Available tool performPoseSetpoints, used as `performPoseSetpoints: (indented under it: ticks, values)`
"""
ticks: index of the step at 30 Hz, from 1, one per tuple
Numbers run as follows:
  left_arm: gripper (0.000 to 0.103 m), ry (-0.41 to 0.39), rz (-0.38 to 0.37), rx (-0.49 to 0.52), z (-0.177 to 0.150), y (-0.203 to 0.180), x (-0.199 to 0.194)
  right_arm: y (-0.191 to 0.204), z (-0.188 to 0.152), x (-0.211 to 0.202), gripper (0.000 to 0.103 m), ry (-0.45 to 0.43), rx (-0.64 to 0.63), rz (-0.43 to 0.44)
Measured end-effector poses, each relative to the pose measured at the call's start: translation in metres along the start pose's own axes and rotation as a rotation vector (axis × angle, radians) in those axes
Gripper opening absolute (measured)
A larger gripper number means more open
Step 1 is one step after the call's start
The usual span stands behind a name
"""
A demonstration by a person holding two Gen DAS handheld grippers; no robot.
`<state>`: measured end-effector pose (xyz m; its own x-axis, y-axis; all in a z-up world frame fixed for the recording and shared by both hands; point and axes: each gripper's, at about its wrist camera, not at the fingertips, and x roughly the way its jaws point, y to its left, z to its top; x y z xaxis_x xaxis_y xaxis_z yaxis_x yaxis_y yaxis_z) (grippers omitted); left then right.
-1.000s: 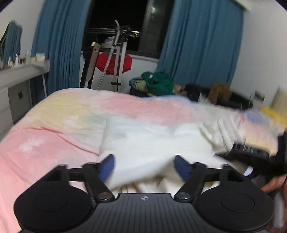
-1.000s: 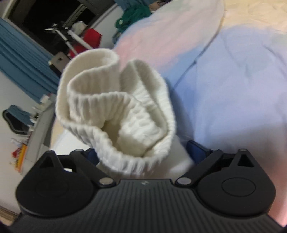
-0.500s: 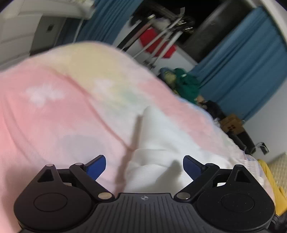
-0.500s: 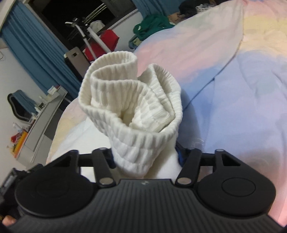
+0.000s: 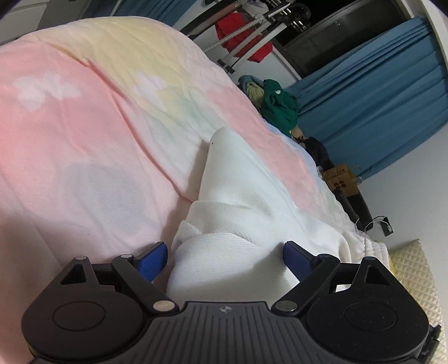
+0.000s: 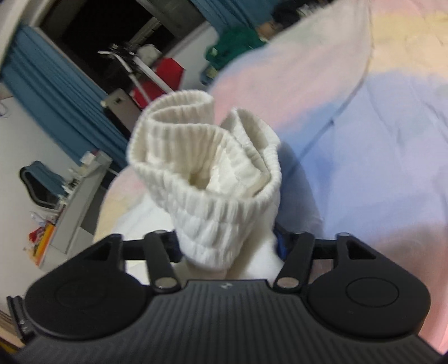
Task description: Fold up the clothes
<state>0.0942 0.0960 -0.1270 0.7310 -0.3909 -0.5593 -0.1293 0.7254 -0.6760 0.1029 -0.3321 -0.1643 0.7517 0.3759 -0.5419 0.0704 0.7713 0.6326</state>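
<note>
A white sweatshirt (image 5: 240, 196) lies on the pastel bed cover (image 5: 84, 126). My left gripper (image 5: 224, 257) is low over its near edge, open wide. A rounded fold of the white fabric sits between the blue pads (image 5: 152, 257); the left pad stands a little apart from it. In the right wrist view, the garment's bunched ribbed cuff (image 6: 201, 156) stands up above the bed. My right gripper (image 6: 226, 246) is shut on its base, and the jaws are opening a little. Cloth hides most of the right pads.
Beyond the bed's far edge are a pile of green clothes (image 5: 278, 106), a drying rack with a red garment (image 5: 246, 25), blue curtains (image 5: 378, 98) and a cardboard box (image 5: 340, 182). A yellow quilted pillow (image 5: 414, 268) lies at the right. A desk (image 6: 81, 190) stands left.
My left gripper has rolled and sunk toward the sweatshirt's near edge, and fabric now fills its gap. The right jaws narrowed around the ribbed cuff, which stays raised in nearly the same place.
</note>
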Motion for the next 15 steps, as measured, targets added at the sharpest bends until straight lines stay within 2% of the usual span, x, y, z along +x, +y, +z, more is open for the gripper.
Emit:
performPoseSetpoints:
  ticks: [4,7,15]
  values:
    - [0.088,0.016,-0.016,-0.031,0.001,0.005,0.005,0.010,-0.005,0.007,0.079,0.006,-0.072,-0.033]
    - [0.086,0.016,-0.013,-0.017,0.001,0.002,0.008,0.011,-0.007,0.008,0.078,0.010,-0.084,-0.042]
    - [0.078,-0.002,0.031,0.037,-0.003,-0.012,0.007,0.018,-0.008,0.001,0.056,-0.007,-0.148,-0.062]
